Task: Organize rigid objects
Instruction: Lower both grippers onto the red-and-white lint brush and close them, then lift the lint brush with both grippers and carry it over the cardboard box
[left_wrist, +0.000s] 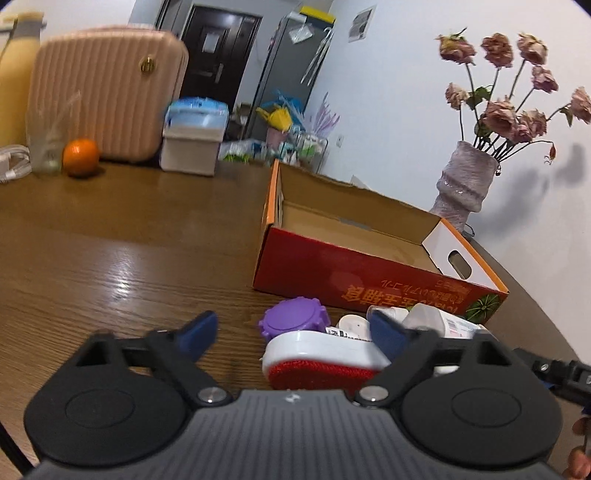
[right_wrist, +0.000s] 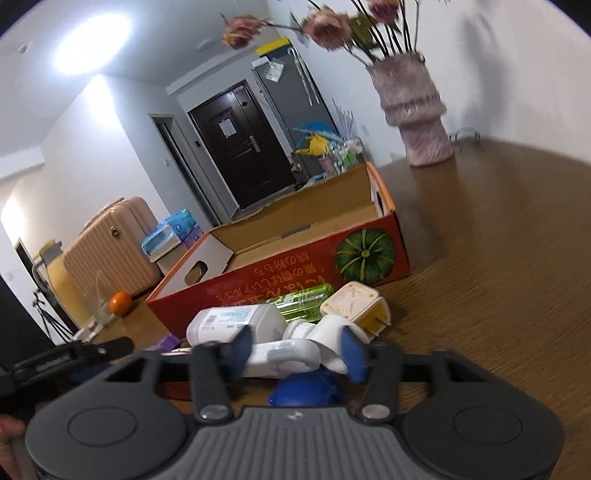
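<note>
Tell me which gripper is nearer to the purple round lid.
Left. The left gripper has the purple round lid just ahead between its open fingers. The right gripper is over the white items, with the lid off to its left.

Background things on and behind the wooden table

Far left on the table (left_wrist: 110, 229) sit an orange (left_wrist: 80, 156), a clear glass (left_wrist: 46, 147) just beside it, a pink suitcase (left_wrist: 107, 92) and a tissue box (left_wrist: 194, 133). Far right stands a vase (left_wrist: 465, 177) of dried roses (left_wrist: 509, 92); a dark door (left_wrist: 218, 55) lies beyond.
</note>
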